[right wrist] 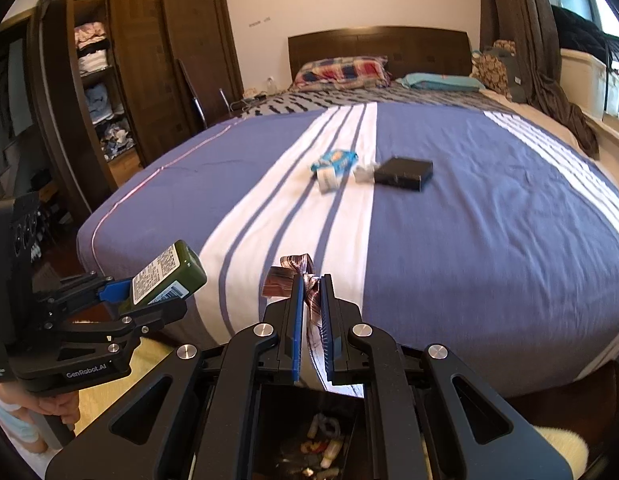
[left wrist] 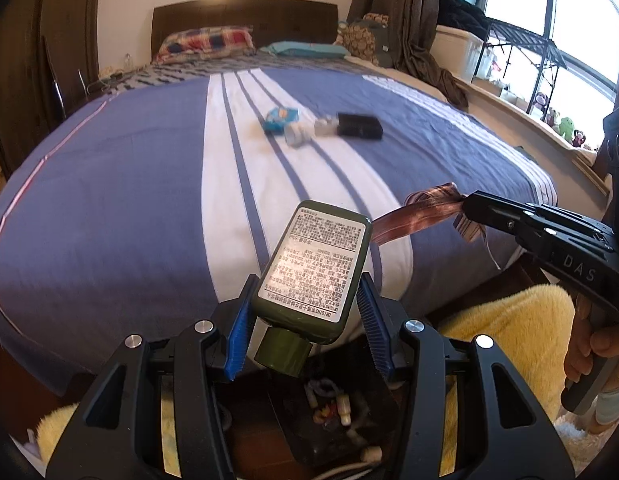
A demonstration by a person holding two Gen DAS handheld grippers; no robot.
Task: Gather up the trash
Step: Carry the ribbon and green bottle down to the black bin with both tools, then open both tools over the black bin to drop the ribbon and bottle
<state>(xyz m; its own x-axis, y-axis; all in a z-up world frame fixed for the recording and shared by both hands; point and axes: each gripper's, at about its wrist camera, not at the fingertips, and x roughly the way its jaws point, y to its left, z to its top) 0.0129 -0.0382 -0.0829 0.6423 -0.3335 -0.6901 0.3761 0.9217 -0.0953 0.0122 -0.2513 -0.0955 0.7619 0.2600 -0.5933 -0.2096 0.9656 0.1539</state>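
My left gripper (left wrist: 309,280) is shut on a dark green bottle (left wrist: 315,264) with a white printed label, its cap toward the camera. The right wrist view shows the same bottle (right wrist: 169,276) at lower left. My right gripper (right wrist: 312,280) is shut on a shiny brown foil wrapper (right wrist: 283,280), which sticks out past the fingertips; the left wrist view shows this wrapper (left wrist: 421,212) too. Both grippers hang at the foot of the bed, above a dark bin (right wrist: 277,432) holding several scraps. Mid-bed lie a blue packet (right wrist: 335,159), a small white container (right wrist: 327,178), a crumpled white piece (right wrist: 363,174) and a black box (right wrist: 403,172).
The bed (left wrist: 109,184) has a blue cover with white stripes and pillows at the headboard. A yellow fluffy rug (left wrist: 509,320) lies on the floor around the bin. A brown wardrobe (right wrist: 149,60) stands left of the bed. A window ledge with toys (left wrist: 565,126) runs along the right.
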